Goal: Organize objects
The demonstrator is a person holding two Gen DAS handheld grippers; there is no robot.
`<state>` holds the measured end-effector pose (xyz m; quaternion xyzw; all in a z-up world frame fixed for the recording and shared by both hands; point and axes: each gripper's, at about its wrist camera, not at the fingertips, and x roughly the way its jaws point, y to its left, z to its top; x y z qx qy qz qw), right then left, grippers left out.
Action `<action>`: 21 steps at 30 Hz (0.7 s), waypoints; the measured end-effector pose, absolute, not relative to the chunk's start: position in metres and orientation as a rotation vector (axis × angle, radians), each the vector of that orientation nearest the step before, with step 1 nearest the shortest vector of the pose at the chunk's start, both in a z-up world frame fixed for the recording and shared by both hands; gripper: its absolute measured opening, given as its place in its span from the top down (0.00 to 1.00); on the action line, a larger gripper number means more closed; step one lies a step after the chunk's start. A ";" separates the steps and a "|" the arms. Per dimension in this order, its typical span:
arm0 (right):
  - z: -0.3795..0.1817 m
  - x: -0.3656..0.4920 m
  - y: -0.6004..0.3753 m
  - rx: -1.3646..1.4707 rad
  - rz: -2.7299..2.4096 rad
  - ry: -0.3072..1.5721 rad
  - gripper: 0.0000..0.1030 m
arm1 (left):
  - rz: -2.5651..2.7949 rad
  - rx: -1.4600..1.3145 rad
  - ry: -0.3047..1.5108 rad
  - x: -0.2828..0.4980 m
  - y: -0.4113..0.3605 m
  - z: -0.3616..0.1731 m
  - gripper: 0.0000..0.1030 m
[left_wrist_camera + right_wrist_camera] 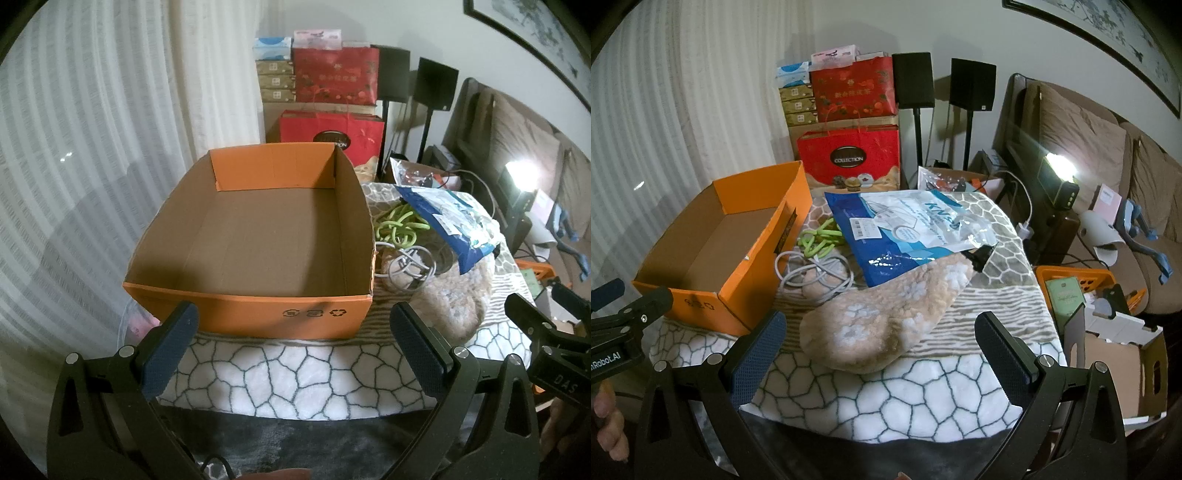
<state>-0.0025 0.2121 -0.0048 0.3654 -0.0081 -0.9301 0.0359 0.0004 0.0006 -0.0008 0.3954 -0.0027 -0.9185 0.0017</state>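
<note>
An open orange cardboard box (258,240), empty inside, stands on the patterned blanket (295,373); it also shows at the left in the right wrist view (731,236). To its right lie a fuzzy beige pouch (886,317), a blue-and-white mask packet (905,229), a green cord (820,240) and a white cable (816,273). My left gripper (295,332) is open and empty just in front of the box. My right gripper (879,343) is open and empty, its fingers on either side of the near end of the beige pouch.
Red gift bags (849,155) and stacked boxes stand behind the table by the curtain. Two black speakers (912,81) stand on poles. A sofa (1108,155) is at the right. An orange basket (1071,284) and an open carton (1123,362) sit beside the table's right edge.
</note>
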 end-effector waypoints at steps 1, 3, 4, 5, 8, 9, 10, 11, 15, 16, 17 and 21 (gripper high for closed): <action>-0.005 -0.002 0.212 1.122 -2.857 -0.025 0.00 | -2.882 1.241 -0.010 0.000 0.001 -0.001 0.00; -0.005 -0.002 0.212 1.121 -2.858 -0.027 0.00 | -2.883 1.242 -0.008 0.000 0.000 -0.001 0.00; -0.005 -0.002 0.212 1.120 -2.856 -0.027 0.00 | -2.883 1.243 -0.007 0.000 0.000 -0.001 0.00; -0.005 -0.002 0.212 1.121 -2.857 -0.026 0.00 | -2.880 1.241 -0.009 0.000 0.001 -0.001 0.00; -0.004 -0.002 0.212 1.120 -2.857 -0.028 0.00 | -2.881 1.241 -0.009 0.000 0.001 -0.001 0.00; -0.004 -0.002 0.212 1.121 -2.857 -0.028 0.00 | -2.880 1.240 -0.011 0.000 0.001 -0.001 0.00; -0.004 -0.002 0.212 1.120 -2.857 -0.028 0.00 | -2.879 1.240 -0.011 0.000 0.001 -0.001 0.00; -0.004 -0.002 0.212 1.119 -2.856 -0.029 0.00 | -2.880 1.241 -0.010 0.000 0.001 -0.001 0.00; -0.004 -0.002 0.212 1.119 -2.856 -0.028 0.00 | -2.880 1.241 -0.012 0.000 0.001 -0.001 0.00; -0.004 -0.002 0.212 1.118 -2.856 -0.030 0.00 | -2.880 1.241 -0.013 0.000 0.001 -0.001 0.00; -0.004 -0.002 0.212 1.118 -2.856 -0.030 0.00 | -2.879 1.241 -0.012 0.000 0.001 -0.001 0.00; -0.003 -0.002 0.211 1.116 -2.856 -0.030 0.00 | -2.879 1.241 -0.013 0.000 0.001 -0.001 0.00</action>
